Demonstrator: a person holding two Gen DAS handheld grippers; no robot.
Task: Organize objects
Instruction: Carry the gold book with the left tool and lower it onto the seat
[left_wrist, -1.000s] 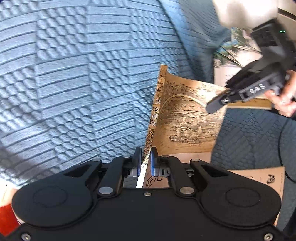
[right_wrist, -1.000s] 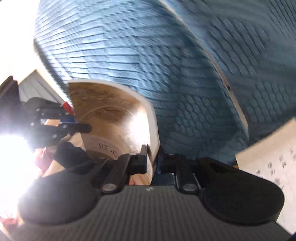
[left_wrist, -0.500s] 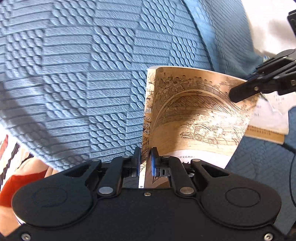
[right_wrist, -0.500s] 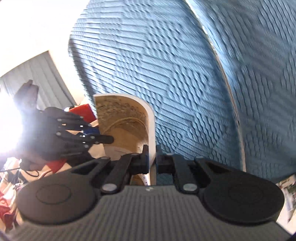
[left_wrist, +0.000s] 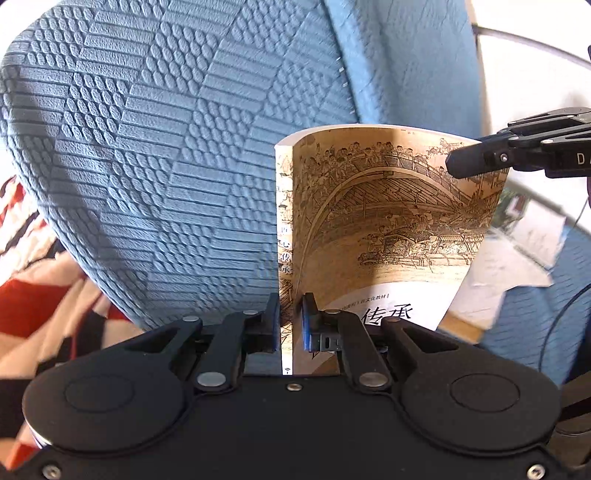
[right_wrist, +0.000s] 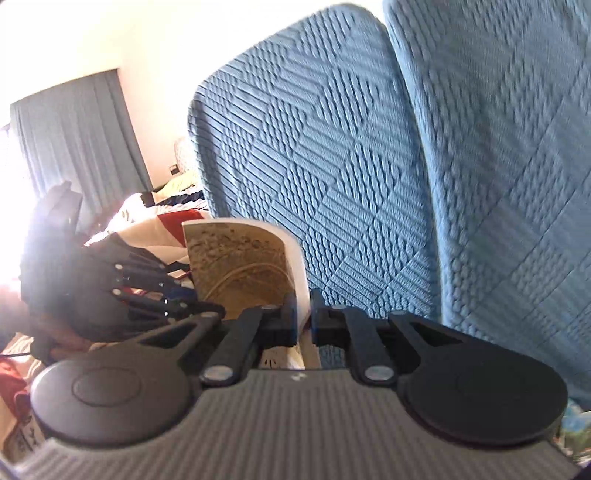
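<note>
A thin book (left_wrist: 388, 221) with a tan cover showing an old ink drawing of a bridge is held upright in the air between both grippers. My left gripper (left_wrist: 290, 317) is shut on the spine edge near the bottom. In the right wrist view my right gripper (right_wrist: 303, 314) is shut on the opposite edge of the same book (right_wrist: 240, 273), whose cover bows into a curve. From the left wrist view the right gripper (left_wrist: 476, 160) shows at the book's far top corner. Likewise the left gripper (right_wrist: 199, 301) appears in the right wrist view at the book's left side.
Blue textured sofa back cushions (left_wrist: 166, 166) fill the background behind the book, also as cushions (right_wrist: 332, 166) in the right view. A red, white and black patterned cloth (left_wrist: 44, 288) lies at lower left. Loose papers (left_wrist: 517, 258) rest on the blue seat at right. Dark curtains (right_wrist: 74, 140) hang far left.
Both grippers have lifted the book off the sofa seat and turned it upright. The sofa back cushions and room now show behind it instead of the seat.
</note>
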